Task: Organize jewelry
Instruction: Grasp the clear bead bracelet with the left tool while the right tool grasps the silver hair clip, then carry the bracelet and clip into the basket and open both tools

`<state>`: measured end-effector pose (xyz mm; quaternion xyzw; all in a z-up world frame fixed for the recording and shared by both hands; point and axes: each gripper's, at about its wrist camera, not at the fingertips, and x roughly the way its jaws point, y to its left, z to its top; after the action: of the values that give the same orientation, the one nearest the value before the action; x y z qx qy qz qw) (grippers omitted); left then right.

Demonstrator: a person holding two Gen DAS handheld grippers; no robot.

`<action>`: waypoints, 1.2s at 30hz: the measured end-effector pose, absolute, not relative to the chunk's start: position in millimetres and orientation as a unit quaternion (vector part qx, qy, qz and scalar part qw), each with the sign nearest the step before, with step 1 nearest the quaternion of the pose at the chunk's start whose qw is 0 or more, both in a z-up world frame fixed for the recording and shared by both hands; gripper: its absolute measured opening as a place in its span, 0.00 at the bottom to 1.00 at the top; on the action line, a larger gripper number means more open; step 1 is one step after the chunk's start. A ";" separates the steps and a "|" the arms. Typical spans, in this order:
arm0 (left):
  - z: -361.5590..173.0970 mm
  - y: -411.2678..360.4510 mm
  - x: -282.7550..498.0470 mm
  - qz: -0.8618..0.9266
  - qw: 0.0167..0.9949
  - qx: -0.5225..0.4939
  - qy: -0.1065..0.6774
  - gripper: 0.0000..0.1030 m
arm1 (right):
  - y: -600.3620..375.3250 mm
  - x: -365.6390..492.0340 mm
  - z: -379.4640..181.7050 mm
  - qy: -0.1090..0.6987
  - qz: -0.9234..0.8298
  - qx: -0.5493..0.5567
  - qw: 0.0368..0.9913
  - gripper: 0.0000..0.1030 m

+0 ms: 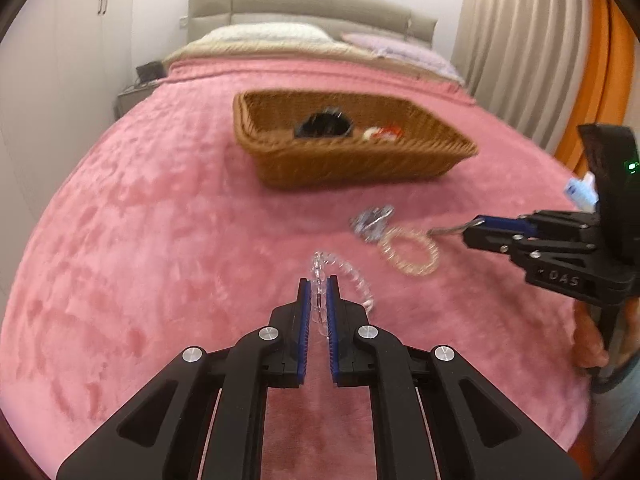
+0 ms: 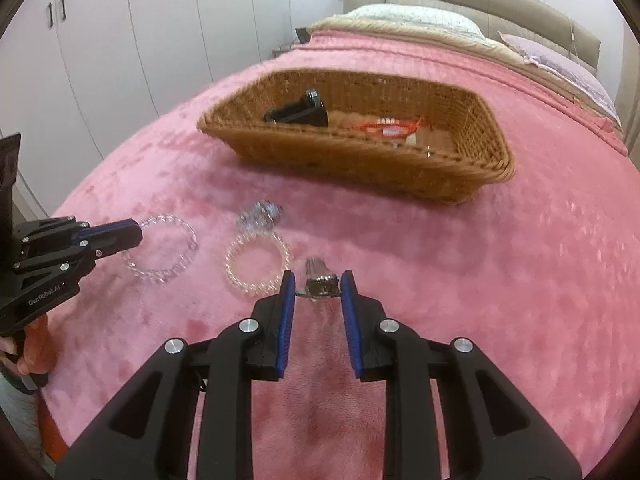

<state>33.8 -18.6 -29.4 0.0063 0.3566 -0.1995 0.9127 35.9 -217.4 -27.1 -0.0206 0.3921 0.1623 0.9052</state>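
With some pieces already in the wicker basket [image 2: 472, 176], my left gripper [image 1: 319, 284] clamps a clear bead bracelet [image 2: 164, 246], my right gripper [image 2: 318, 280] a metal hair clip [image 2: 320, 282]; a pearl bracelet [image 2: 256, 264] and crystal piece [image 2: 260, 214] remain on the bed.

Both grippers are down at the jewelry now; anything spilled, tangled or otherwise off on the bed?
Nothing spilled or broken. The pale bead bracelet overlaps the silver crystal piece, so lifting one may drag the other. The left hand-held gripper is shut on the clear bead bracelet; the right hand-held gripper grips a metal clip.
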 end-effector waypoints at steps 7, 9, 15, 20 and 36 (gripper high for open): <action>-8.1 -24.6 22.4 -0.223 0.918 -0.002 0.327 0.06 | -222.3 25.0 -3.1 0.363 0.181 -0.006 0.914 0.20; 0.0 -27.7 17.2 -0.228 0.921 -0.001 0.315 0.06 | -225.3 22.6 2.0 0.357 0.189 0.004 0.915 0.20; 36.4 -38.0 11.4 -0.241 0.931 0.003 0.274 0.06 | -231.8 15.1 28.9 0.323 0.190 0.020 0.927 0.20; 76.1 -52.9 29.8 -0.256 0.937 0.003 0.239 0.06 | -241.7 22.1 60.7 0.291 0.178 0.029 0.940 0.20; 72.0 -104.9 169.0 -0.296 0.923 -0.064 0.238 0.06 | -260.1 144.9 46.4 0.279 0.136 0.070 0.948 0.20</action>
<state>169.0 -104.9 72.0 -0.0642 0.2379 -0.2957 0.9230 144.9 -260.1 46.4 0.0696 0.2787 0.1361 0.9481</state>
